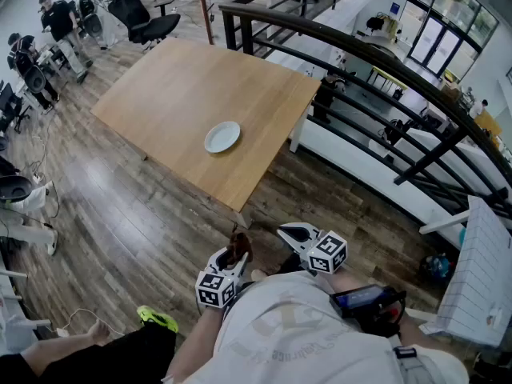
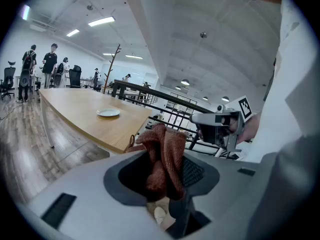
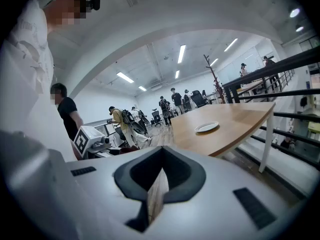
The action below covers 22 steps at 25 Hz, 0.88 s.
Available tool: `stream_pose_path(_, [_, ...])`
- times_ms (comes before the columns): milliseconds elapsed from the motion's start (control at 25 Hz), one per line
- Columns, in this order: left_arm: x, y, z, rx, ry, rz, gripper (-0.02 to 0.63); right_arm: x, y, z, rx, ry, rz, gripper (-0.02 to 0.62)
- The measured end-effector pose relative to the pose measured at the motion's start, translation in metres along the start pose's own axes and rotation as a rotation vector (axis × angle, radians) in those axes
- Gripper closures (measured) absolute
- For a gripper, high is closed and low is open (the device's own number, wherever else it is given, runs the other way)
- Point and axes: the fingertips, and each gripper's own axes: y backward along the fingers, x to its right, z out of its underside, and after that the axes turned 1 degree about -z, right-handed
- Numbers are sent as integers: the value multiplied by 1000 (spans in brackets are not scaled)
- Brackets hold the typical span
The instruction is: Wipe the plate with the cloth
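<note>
A white plate [image 1: 222, 137] lies on the wooden table [image 1: 171, 86], toward its near right side, well ahead of me. I hold both grippers close to my body, away from the table. My left gripper [image 1: 233, 261] is shut on a rust-red cloth [image 2: 163, 156] that bunches up between its jaws; the cloth [image 1: 238, 250] also shows in the head view. My right gripper [image 1: 297, 234] is shut with nothing in it, its jaws meeting in a thin line [image 3: 158, 183]. Both gripper views show the plate [image 2: 108, 113] [image 3: 206, 127] far off.
A black railing [image 1: 376, 62] runs along the table's right side over a drop to a lower floor. Office chairs [image 1: 144, 18] and people [image 1: 58, 18] stand at the far left. Wooden floor [image 1: 120, 222] lies between me and the table. A white board [image 1: 484, 274] leans at right.
</note>
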Motion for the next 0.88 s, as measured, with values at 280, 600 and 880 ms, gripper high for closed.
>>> stream_pose_path(280, [-9, 2, -3, 14, 5, -49, 437, 5, -16, -8, 5, 6, -51, 581])
stream_pose_path(600, [-8, -3, -11, 6, 1, -58, 437, 13, -15, -22, 35, -10, -35, 581])
stream_pose_path(880, [-16, 13, -10, 35, -1, -76, 437, -9, -30, -40, 39, 69, -82, 581])
